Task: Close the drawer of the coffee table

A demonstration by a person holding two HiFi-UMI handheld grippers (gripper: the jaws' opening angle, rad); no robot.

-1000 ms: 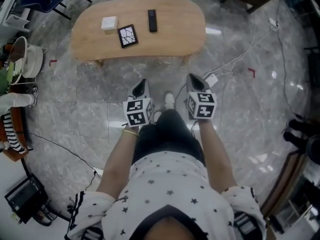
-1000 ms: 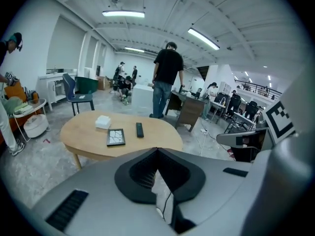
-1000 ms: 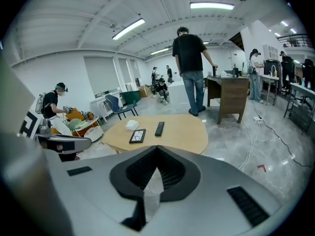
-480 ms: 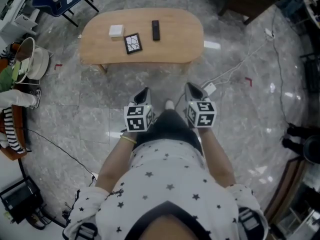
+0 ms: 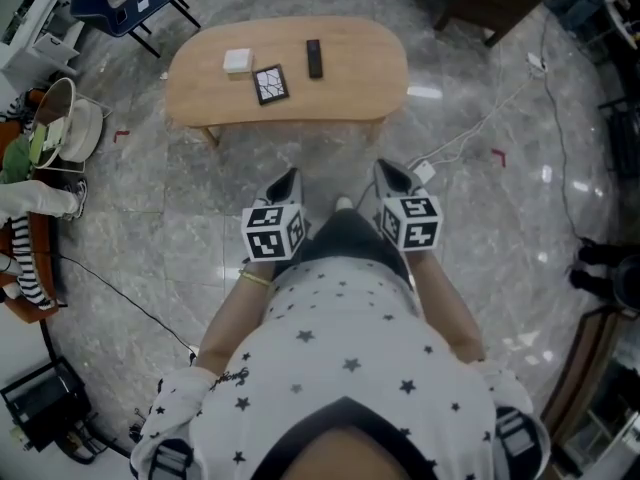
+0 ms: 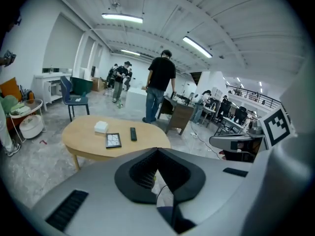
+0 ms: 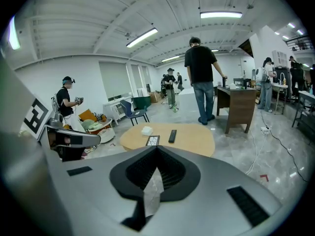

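- Coffee table (image 5: 360, 68) lies ahead of the person across bare floor, well apart from both tongs. It looks a little smaller in the head view than a second ago, so the person has risen and drawn back from it.
- On its top, from left to right, are a white box (image 5: 237, 61), a dark framed tile (image 5: 270, 83) and a remote (image 5: 314, 58), all in the same places as before.
- No drawer front sticks out past the near edge. The drawer itself is hidden under the top, so I judge it pushed home and the task done.
- Left gripper (image 5: 287, 178) is held close to the body, its jaws pressed together on nothing.
- Right gripper (image 5: 390, 171) is level with it, also closed and empty. Both have lifted away together, which reads as a retreat, not a new reach.
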